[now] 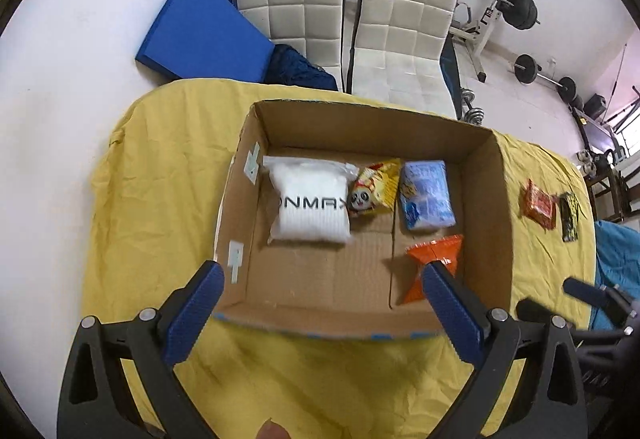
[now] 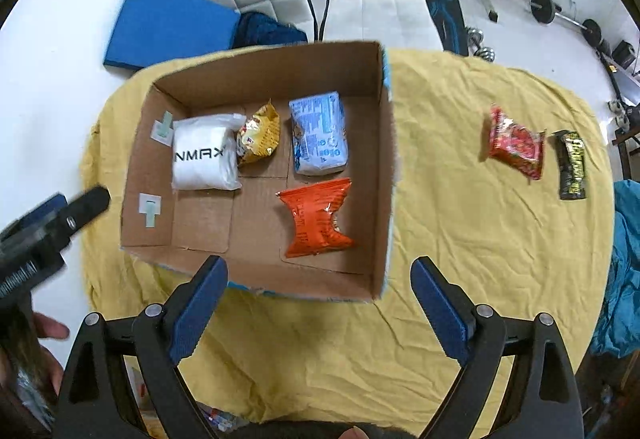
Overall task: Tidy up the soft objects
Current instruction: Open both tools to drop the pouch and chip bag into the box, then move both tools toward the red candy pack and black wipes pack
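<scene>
Yellow cloth (image 2: 460, 239) covers table. Cardboard box (image 2: 384, 167) at left holds white pack (image 2: 202, 159), blue pack (image 2: 320, 135), orange bag (image 2: 318, 217), yellow bag (image 2: 260, 135). Red packet (image 2: 518, 143) and black bar (image 2: 572, 167) lie far right, outside. Left gripper (image 1: 320, 279) and right gripper (image 2: 320, 275): fingers wide, empty. Risk: slick foil may slip from pads; reaching could nudge the box.

We find ourselves in a home room that doubles as a gym. Against the white wall stands a weight bench rack (image 1: 490, 11) with a loaded barbell, and another barbell (image 2: 562, 13) and dumbbells (image 1: 472, 107) lie on the pale floor. Two quilted white chairs (image 1: 404, 27) (domestic, not office, furniture) sit behind a table under a rumpled yellow cloth (image 2: 460, 239), beside a blue mat (image 1: 200, 27).
</scene>
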The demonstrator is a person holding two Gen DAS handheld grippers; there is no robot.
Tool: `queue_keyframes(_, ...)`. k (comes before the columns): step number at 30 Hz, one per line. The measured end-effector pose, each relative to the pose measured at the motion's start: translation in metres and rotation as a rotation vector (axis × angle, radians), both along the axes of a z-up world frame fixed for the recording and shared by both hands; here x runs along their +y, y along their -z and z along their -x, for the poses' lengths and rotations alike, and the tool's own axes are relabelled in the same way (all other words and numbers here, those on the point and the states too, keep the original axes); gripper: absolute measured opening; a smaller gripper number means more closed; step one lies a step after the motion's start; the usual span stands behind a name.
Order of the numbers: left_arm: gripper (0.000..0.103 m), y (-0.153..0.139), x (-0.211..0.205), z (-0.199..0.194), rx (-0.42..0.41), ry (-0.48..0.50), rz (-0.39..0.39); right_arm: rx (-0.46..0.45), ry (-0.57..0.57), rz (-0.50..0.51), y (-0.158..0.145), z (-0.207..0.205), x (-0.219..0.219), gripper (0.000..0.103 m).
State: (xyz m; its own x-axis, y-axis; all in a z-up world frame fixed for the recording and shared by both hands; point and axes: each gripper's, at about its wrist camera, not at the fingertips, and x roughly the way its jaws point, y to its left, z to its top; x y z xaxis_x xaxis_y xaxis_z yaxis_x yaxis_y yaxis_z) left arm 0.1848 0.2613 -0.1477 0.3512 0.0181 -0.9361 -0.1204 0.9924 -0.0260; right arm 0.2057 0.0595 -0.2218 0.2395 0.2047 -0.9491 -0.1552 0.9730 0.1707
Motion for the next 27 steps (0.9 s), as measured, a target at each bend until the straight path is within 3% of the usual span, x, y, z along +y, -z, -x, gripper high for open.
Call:
queue_keyframes(7,0.102,-0.025,-0.017,0.022,-0.045,0.009,0.002,-0.056,-0.008,-0.047,-0.039,0.026,-0.017,0.095)
queue_keyframes(14,0.102,-0.043,-0.051,0.024,-0.058,0.047,0.026,-0.083,0.028,-0.092,-0.059,0.037,-0.049,0.095)
queue_keyframes(21,0.102,-0.05,-0.125,-0.001,-0.058,0.142,0.052,-0.077,0.151,-0.08,-0.053,0.031,-0.125,0.095)
queue_keyframes(27,0.102,-0.035,-0.206,-0.041,-0.023,0.234,0.074,-0.062,0.295,-0.055,-0.037,0.013,-0.217,0.095)
